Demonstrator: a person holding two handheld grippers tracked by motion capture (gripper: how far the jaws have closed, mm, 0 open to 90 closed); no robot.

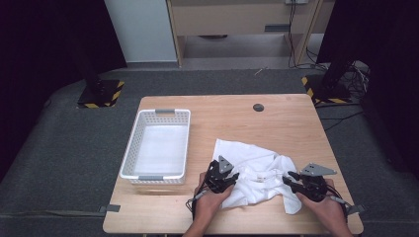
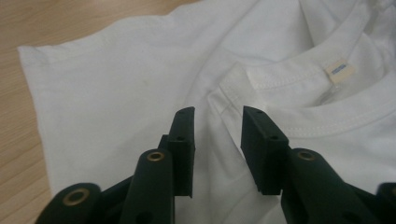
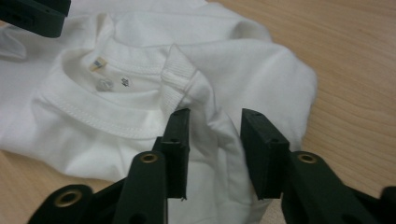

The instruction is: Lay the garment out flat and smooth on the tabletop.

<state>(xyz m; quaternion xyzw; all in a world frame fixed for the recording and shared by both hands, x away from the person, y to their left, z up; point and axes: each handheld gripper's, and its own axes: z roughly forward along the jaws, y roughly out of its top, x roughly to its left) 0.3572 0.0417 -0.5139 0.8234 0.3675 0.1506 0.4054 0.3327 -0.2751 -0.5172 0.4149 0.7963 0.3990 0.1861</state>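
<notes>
A crumpled white T-shirt (image 1: 252,168) lies on the wooden table (image 1: 237,118), near its front edge. My left gripper (image 1: 232,178) is over the shirt's left part. In the left gripper view its jaws (image 2: 218,114) stand apart just above the cloth (image 2: 116,84), beside the collar with its small label (image 2: 339,71). My right gripper (image 1: 289,178) is at the shirt's right end. In the right gripper view its jaws (image 3: 215,116) are apart with a raised fold of the shirt (image 3: 261,70) between them, close to the ribbed collar (image 3: 79,112). The pads do not press on it.
A white perforated basket (image 1: 129,148) stands on the left part of the table. A small dark round disc (image 1: 258,107) sits near the table's far edge. A jaw of the left gripper (image 3: 32,16) shows at the top left of the right gripper view.
</notes>
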